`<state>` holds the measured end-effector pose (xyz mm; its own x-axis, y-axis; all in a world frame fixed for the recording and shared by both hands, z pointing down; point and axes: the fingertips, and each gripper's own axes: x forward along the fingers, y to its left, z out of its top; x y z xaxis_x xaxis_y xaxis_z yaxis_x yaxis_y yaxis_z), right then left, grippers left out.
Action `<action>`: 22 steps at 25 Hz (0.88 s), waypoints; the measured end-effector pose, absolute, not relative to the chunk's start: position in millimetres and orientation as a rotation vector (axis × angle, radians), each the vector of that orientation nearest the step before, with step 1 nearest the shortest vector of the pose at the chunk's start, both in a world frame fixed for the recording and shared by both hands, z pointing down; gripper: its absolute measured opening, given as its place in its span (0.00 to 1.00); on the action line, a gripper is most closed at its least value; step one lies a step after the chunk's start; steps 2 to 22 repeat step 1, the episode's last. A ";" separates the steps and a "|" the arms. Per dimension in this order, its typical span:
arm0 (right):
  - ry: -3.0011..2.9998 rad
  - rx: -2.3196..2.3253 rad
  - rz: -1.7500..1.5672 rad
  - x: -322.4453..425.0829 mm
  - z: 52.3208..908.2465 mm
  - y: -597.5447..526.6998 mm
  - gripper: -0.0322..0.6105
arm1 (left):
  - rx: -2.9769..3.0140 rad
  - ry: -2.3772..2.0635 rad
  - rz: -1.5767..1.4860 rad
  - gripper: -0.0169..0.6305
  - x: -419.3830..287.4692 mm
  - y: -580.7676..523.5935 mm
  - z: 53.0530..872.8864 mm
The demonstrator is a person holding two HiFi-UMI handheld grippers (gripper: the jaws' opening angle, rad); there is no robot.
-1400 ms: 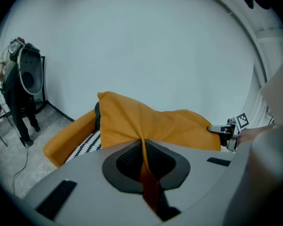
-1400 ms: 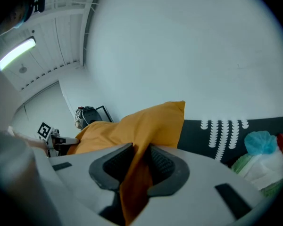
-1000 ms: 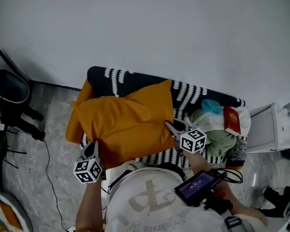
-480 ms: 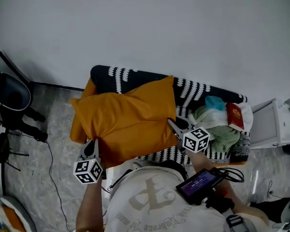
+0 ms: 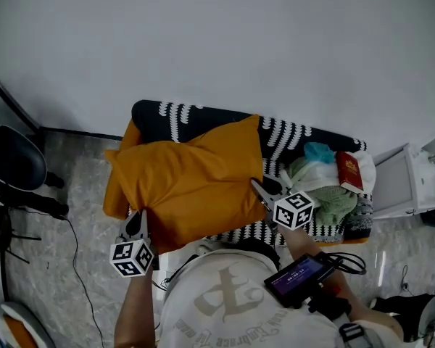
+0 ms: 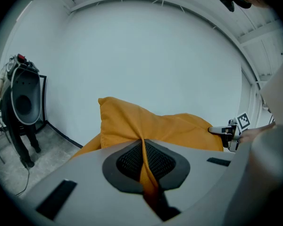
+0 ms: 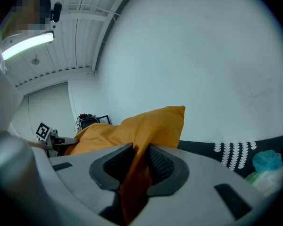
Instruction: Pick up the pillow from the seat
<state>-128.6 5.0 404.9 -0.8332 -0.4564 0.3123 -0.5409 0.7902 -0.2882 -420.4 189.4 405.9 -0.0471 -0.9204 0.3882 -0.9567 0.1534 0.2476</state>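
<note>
Seat: patterned, beneath the pillow.
Pillow: orange, over the seat's left end, gripped at both near corners so it lifts level.
Left gripper: fingers clamped tight on thin corner fabric.
Right gripper: fingers narrow, pinching a thicker fold.

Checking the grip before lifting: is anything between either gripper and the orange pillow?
Nothing visible. The left gripper and the right gripper each have their jaws clamped directly on the pillow fabric, at its near corners. The clothes pile lies beside it on the seat, clear of both grips.
</note>
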 end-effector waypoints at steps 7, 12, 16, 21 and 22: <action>-2.753 0.780 0.544 -129.5 405.4 5.0 0.21 | 1.783 -1.982 0.106 0.05 -421.5 189.1 407.0; -2.753 0.780 0.544 -129.5 405.4 5.0 0.21 | 1.783 -1.982 0.106 0.05 -421.5 189.1 407.0; -2.753 0.780 0.544 -129.5 405.4 5.0 0.21 | 1.783 -1.982 0.106 0.05 -421.5 189.1 407.0; -2.753 0.780 0.544 -129.5 405.4 5.0 0.21 | 1.783 -1.982 0.106 0.05 -421.5 189.1 407.0; -2.753 0.780 0.544 -129.5 405.4 5.0 0.21 | 1.783 -1.982 0.106 0.05 -421.5 189.1 407.0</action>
